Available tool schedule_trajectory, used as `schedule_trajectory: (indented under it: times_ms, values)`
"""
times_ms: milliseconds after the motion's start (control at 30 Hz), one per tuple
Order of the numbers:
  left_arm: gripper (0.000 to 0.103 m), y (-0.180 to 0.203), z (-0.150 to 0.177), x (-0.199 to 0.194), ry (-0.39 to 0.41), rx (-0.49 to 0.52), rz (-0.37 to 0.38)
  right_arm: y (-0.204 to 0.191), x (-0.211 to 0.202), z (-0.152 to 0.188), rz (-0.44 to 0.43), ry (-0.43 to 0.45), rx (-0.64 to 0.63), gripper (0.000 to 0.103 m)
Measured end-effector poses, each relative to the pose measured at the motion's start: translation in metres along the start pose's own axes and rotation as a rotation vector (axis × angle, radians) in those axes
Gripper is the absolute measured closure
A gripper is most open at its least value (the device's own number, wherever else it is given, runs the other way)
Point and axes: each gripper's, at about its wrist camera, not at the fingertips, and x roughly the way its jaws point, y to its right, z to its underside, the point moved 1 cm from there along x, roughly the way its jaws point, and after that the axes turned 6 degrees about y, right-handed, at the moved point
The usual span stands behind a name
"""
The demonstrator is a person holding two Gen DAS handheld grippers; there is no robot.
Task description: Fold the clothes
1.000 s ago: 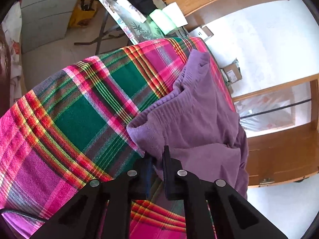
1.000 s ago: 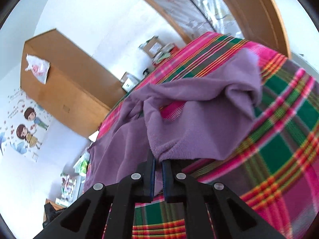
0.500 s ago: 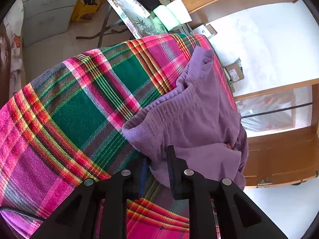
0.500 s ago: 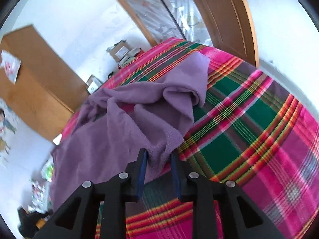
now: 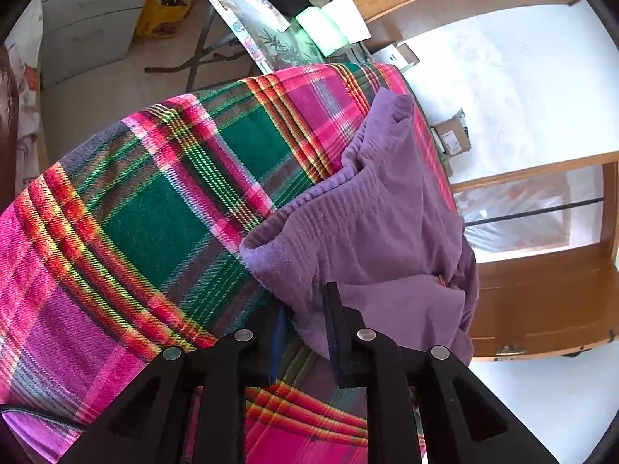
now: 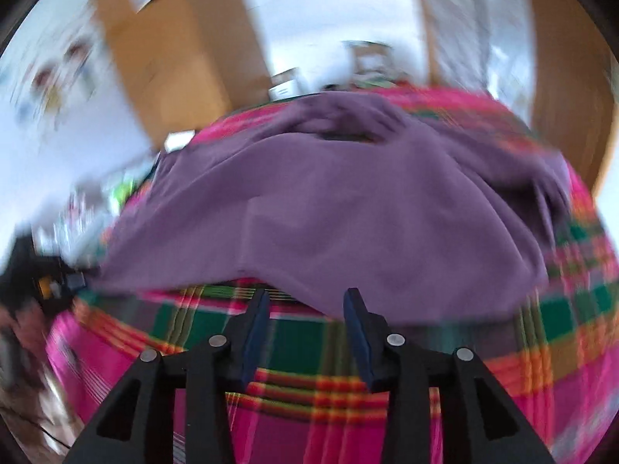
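A purple fleece garment [image 5: 367,232] lies on a bed covered by a pink and green plaid blanket [image 5: 154,212]. My left gripper [image 5: 305,297] sits at the garment's ribbed hem. Its jaws stand slightly apart, with the hem's edge lying loosely between them and a gap beside the left pad. In the blurred right wrist view the garment [image 6: 329,201] spreads wide over the blanket [image 6: 309,386]. My right gripper [image 6: 307,292] hovers just short of the garment's near edge. Its jaws are opening and only plaid shows between them.
A folding table [image 5: 271,38] with dark and white items stands beyond the bed. A yellow bag [image 5: 162,11] sits on the floor, and a cardboard box [image 5: 450,137] by the white wall. A wooden door [image 5: 541,301] is at the right. A wooden cabinet [image 6: 174,50] rises behind the bed.
Both grippers let go of the purple cloth. The left jaws parted a little in place. The right gripper rolled and swept sideways, and the garment now lies spread flatter.
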Motion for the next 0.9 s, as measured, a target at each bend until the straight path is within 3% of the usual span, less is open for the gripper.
schedule_trajectory:
  times_ms: [100,167,233,300,600,667,733,767,833,900]
  values:
    - [0.084,-0.002,0.000,0.000,-0.012,0.004,0.003,-0.020,0.011,-0.002,0.070,-0.005,-0.203,0.062]
    - [0.077,-0.003,0.001,-0.002,-0.019,0.000,0.017,-0.028,0.018,-0.001,0.085,-0.017,-0.282,0.062]
    - [0.063,-0.003,0.001,-0.004,-0.023,-0.005,0.034,-0.035,0.026,0.000,0.100,-0.029,-0.357,0.061]
    - [0.057,-0.003,-0.001,-0.007,-0.016,-0.009,0.041,-0.033,0.034,0.002,0.112,-0.048,-0.372,0.061]
    - [0.056,0.002,-0.005,-0.002,0.011,-0.027,0.026,-0.031,0.058,-0.005,0.143,-0.047,-0.405,0.061]
    - [0.056,0.004,-0.007,-0.001,0.023,-0.021,0.021,-0.032,0.060,-0.007,0.141,-0.042,-0.412,0.065]
    - [0.058,0.006,-0.008,0.000,0.033,-0.017,0.016,-0.032,0.061,-0.009,0.138,-0.042,-0.411,0.084]
    - [0.059,0.006,-0.008,0.000,0.038,-0.017,0.012,-0.032,0.061,-0.009,0.137,-0.042,-0.411,0.087]
    - [0.080,0.003,-0.008,0.001,0.044,-0.020,-0.009,-0.032,0.059,-0.010,0.131,-0.031,-0.408,0.098]
    - [0.092,0.000,-0.009,0.002,0.047,-0.025,-0.026,-0.031,0.054,-0.011,0.130,-0.016,-0.394,0.100]
